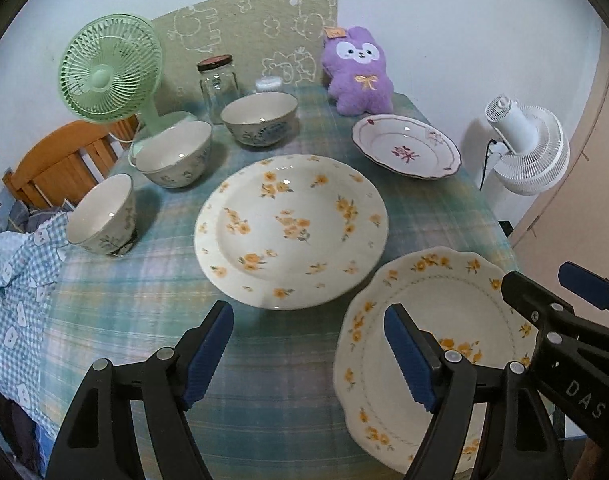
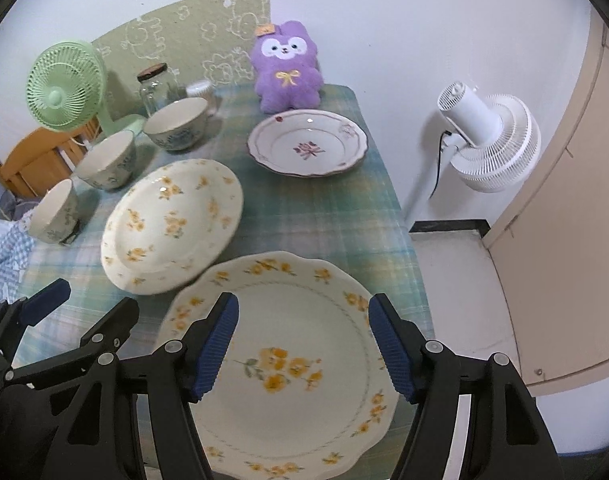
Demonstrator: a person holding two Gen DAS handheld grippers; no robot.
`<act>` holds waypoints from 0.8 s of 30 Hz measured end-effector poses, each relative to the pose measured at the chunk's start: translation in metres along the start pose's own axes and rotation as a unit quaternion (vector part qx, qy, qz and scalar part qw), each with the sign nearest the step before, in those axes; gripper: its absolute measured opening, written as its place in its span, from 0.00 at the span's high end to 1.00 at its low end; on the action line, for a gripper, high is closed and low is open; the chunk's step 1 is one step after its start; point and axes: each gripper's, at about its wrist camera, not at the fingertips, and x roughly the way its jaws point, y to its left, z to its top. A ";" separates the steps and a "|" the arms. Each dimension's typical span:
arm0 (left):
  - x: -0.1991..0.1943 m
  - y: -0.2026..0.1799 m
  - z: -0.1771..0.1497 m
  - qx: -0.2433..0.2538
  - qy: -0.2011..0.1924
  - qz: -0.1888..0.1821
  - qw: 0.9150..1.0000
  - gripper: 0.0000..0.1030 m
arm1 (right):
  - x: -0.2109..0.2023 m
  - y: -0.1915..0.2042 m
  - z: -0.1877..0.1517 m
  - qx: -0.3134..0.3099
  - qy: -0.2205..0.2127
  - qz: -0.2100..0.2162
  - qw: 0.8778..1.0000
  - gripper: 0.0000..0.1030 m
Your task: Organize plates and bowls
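Sorting looks barely begun to me: nothing is stacked yet. My left tongs (image 1: 308, 354) and right tongs (image 2: 302, 346) both hang open and empty above the plaid-clothed worktop (image 1: 264, 400). Nearest lies the scalloped cream plate with yellow flowers (image 2: 288, 360), then the round cream plate with scattered yellow blossoms (image 1: 290, 230). Farther off sit three cream ceramic bowls with blue-green sprigs (image 1: 172, 154) in a row at left, and the white dish with a purple flower (image 2: 306, 142) at right.
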 end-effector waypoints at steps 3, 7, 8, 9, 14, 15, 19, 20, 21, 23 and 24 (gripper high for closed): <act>-0.006 0.010 0.001 0.001 -0.009 0.001 1.000 0.23 | -0.005 0.010 0.002 0.001 -0.004 0.001 1.000 0.31; -0.012 0.022 0.003 0.005 -0.021 0.010 1.000 0.23 | -0.011 0.025 0.006 0.000 -0.013 -0.004 1.000 0.31; -0.013 0.026 0.003 0.006 -0.023 0.012 1.000 0.23 | -0.012 0.029 0.007 0.000 -0.016 -0.003 1.000 0.31; -0.014 0.030 0.005 0.006 -0.026 0.012 1.000 0.23 | -0.014 0.034 0.008 0.001 -0.019 -0.002 1.000 0.31; -0.018 0.052 0.010 -0.001 -0.037 0.006 0.999 0.23 | -0.018 0.051 0.014 0.012 -0.030 0.004 0.999 0.31; -0.019 0.056 0.011 -0.002 -0.038 0.003 0.999 0.23 | -0.019 0.054 0.014 0.017 -0.034 0.005 0.999 0.31; -0.018 0.069 0.016 0.001 -0.041 -0.002 0.999 0.23 | -0.022 0.069 0.018 0.018 -0.048 -0.003 0.999 0.31; -0.018 0.073 0.017 0.002 -0.042 -0.001 0.999 0.23 | -0.023 0.073 0.019 0.018 -0.050 -0.002 0.999 0.31; -0.018 0.075 0.018 0.002 -0.043 0.001 0.999 0.23 | -0.022 0.076 0.020 0.019 -0.050 -0.003 0.999 0.31; -0.017 0.080 0.022 0.002 -0.048 0.001 0.999 0.23 | -0.020 0.081 0.022 0.020 -0.047 -0.005 0.999 0.31; -0.016 0.082 0.023 0.001 -0.050 0.001 0.999 0.23 | -0.019 0.083 0.024 0.019 -0.047 -0.006 0.999 0.31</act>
